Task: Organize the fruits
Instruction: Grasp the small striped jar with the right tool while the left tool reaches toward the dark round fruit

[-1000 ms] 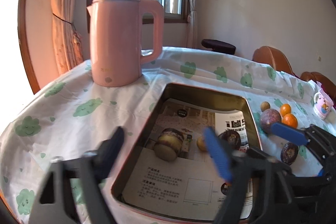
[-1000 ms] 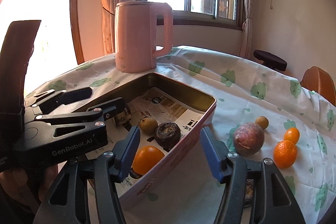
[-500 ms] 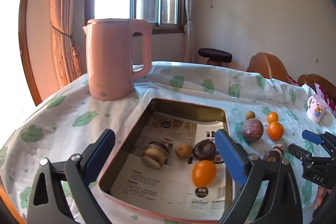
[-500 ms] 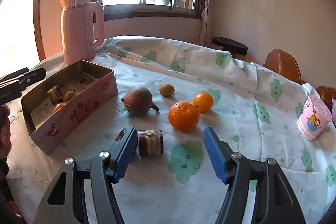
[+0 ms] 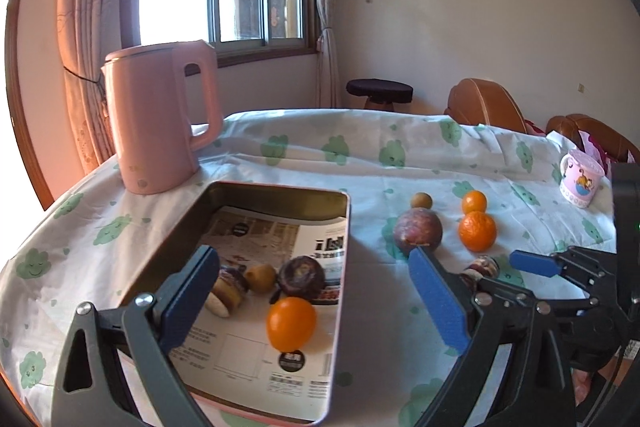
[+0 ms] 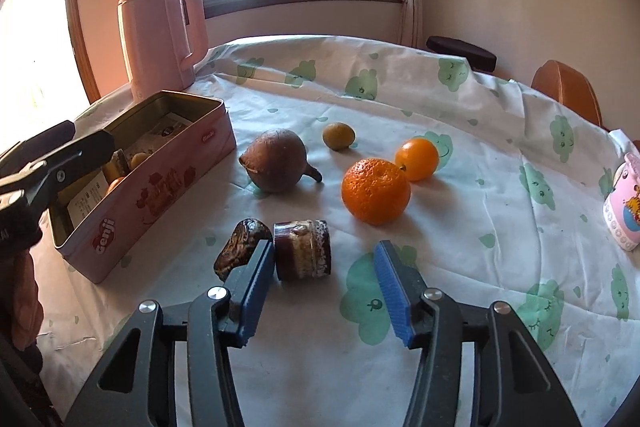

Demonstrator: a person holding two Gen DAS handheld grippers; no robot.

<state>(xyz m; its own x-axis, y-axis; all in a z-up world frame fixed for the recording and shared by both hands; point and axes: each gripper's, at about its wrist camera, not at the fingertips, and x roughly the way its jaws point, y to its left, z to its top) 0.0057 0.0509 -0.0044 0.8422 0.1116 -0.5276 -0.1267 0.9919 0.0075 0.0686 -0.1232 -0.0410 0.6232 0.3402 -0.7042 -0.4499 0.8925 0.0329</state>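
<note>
Currently my right gripper (image 6: 324, 283) is spread, empty, its left pad beside the cut fruit (image 6: 302, 250); orange (image 6: 376, 189) at 12 o'clock. My left gripper (image 5: 316, 301) is spread, empty, over the tin (image 5: 343, 247) holding four fruits.

My left hand-held gripper (image 5: 316, 297) is spread wide with nothing between its blue pads (image 5: 192, 297), angled down and forward. My right hand-held gripper (image 6: 324, 287) is also wide apart and gripping nothing, held low and tilted down, its left pad (image 6: 252, 291) close to what lies in front of it. In the right wrist view my left hand (image 6: 22, 291) shows at the left edge, wrapped round the grip.
</note>
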